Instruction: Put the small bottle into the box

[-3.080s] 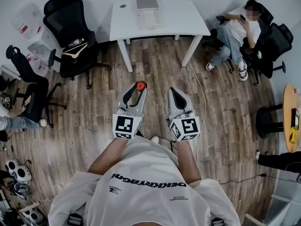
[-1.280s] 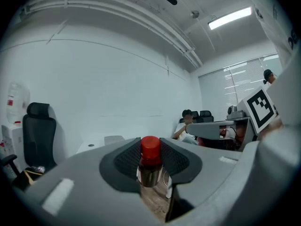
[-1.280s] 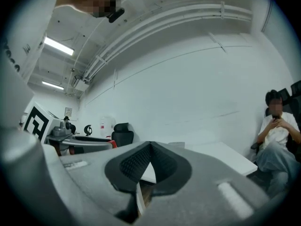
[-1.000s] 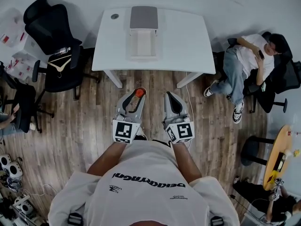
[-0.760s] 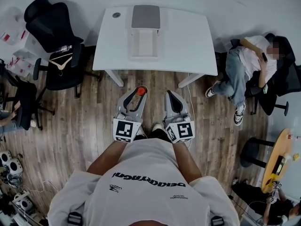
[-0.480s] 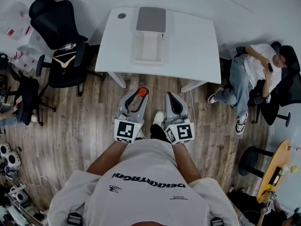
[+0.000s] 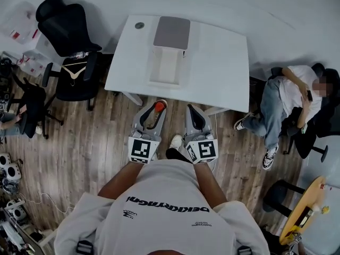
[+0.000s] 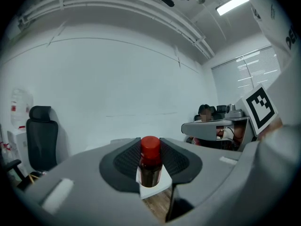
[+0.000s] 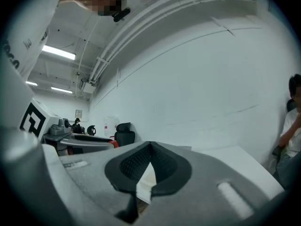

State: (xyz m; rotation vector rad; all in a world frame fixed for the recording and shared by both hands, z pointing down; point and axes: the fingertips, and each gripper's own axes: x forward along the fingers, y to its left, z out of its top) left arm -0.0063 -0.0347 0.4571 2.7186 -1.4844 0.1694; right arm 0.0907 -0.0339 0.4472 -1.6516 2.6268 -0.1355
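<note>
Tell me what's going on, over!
Left claw shut on small bottle. Right claw shut, empty. Box on table ahead, nothing blocking it.

Wood-plank floor point(image 7: 79, 142) fills the head view, and a white table point(image 7: 223, 62) stands at twelve o'clock against a plain white wall point(image 7: 276, 9). A black office chair point(image 7: 66, 31) with a wooden hanger point(image 7: 74, 69) on its seat stands at eleven o'clock and a second dark chair point(image 7: 29, 108) at nine. A person point(image 7: 289, 97) sits in another black chair at three, and a black stool point(image 7: 276, 193) stands beside a round wooden table point(image 7: 303, 217) near five. In the left gripper view a ceiling strip light point(image 8: 233, 4) glows at one o'clock and window blinds point(image 8: 249, 69) hang at two.
</note>
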